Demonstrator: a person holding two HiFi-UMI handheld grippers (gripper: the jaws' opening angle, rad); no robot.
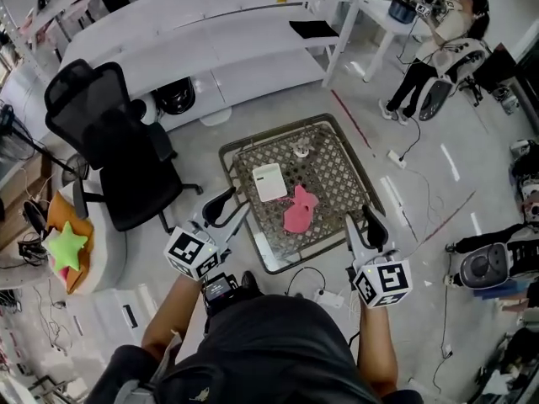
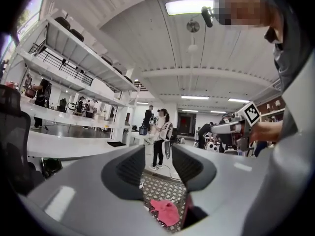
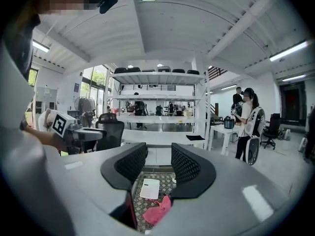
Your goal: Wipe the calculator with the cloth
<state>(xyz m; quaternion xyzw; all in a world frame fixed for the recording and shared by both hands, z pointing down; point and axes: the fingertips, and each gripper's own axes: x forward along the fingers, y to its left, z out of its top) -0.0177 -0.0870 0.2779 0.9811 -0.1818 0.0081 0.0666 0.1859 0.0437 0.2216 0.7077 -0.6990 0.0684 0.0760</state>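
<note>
A white calculator (image 1: 269,182) lies flat on a small lattice-topped table (image 1: 341,171). A crumpled pink cloth (image 1: 299,211) lies just to its right, nearer me. My left gripper (image 1: 229,212) hovers open over the table's near left corner and holds nothing. At the near right corner my right gripper (image 1: 362,224) is also open and empty. The left gripper view looks between its own open jaws (image 2: 156,166) down at the cloth (image 2: 165,211). Between the right gripper's parted jaws (image 3: 158,163) I see the calculator (image 3: 150,188) and the cloth (image 3: 157,210) below it.
A small clear glass object (image 1: 301,149) stands at the table's far edge. A black office chair (image 1: 118,141) is to the left, beside a green star cushion (image 1: 66,247). White benches (image 1: 219,49) run behind. Cables (image 1: 316,283) trail on the floor. A person (image 1: 438,49) sits far right.
</note>
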